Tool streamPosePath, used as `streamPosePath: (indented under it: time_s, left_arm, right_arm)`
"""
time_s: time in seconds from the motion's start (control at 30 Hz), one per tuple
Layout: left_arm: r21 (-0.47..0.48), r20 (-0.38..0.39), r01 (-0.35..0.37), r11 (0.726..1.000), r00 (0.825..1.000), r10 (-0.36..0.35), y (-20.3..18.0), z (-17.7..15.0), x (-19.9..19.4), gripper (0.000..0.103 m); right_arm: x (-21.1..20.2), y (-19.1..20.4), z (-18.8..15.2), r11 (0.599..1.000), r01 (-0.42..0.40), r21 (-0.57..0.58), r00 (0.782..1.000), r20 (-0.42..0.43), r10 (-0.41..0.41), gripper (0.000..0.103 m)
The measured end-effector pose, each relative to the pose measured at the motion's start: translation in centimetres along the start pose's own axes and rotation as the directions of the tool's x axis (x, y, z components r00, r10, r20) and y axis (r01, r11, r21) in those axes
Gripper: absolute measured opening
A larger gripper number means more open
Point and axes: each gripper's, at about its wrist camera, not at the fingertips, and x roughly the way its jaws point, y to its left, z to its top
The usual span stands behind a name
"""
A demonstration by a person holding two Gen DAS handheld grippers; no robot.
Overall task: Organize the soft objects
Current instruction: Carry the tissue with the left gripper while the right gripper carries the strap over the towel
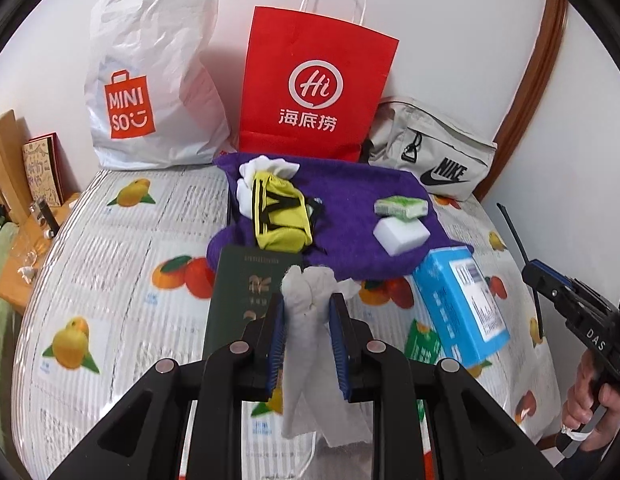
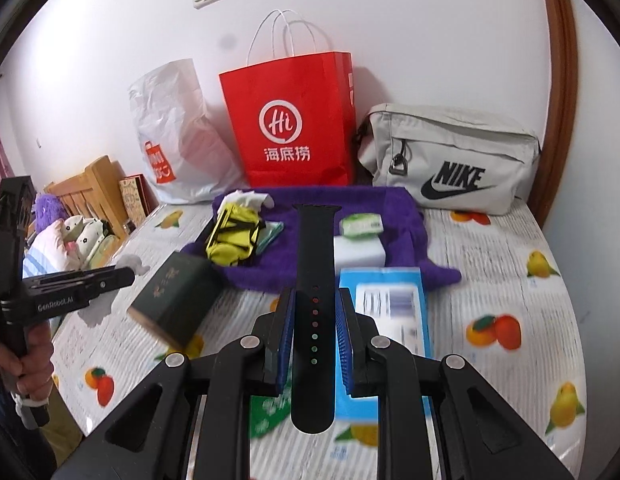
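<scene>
- The left gripper (image 1: 306, 312) is clamped on a white sock (image 1: 310, 300).
- The right gripper (image 2: 315, 312) pinches a black watch strap (image 2: 314, 280).
- Just ahead of both lies a purple towel (image 1: 350, 216) bearing a yellow garment (image 1: 280, 216).
- Farthest stands a red paper bag (image 1: 314, 84).

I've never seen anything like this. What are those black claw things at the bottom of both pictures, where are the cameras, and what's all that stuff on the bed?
Those are hand-held tongs, one in each of a person's hands; there is no robot. Each carries a wide-angle camera looking forward along its two fingers, so each picture is one tool's own view. The left tongs are clamped on a crumpled white cloth. The right tongs pinch a black watch strap. On the fruit-print bedcover lie a purple towel carrying a yellow-and-black pouch, a white sponge block and a green-and-white packet. Nearby are a dark green booklet and a blue box. Against the wall stand a white Miniso bag, a red paper bag and a grey Nike bag.
</scene>
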Motion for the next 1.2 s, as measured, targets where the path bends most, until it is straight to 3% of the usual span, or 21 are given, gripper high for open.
streamPosePath:
  time_s: [0.7,1.2]
  left_arm:
    - [-0.005,-0.041,-0.032,0.999,0.999,0.032,0.7,7.5,8.3,0.021]
    - [-0.065,-0.089,-0.019,0.998,0.996,0.014,1.9,9.8,13.6,0.022]
  right_arm:
    - [12.7,-3.4,7.9,1.0,-0.024,0.01,0.997,-0.071,0.025,0.02]
    - [20.4,-5.7,7.5,0.999,0.014,0.034,0.974,-0.225,-0.006,0.02]
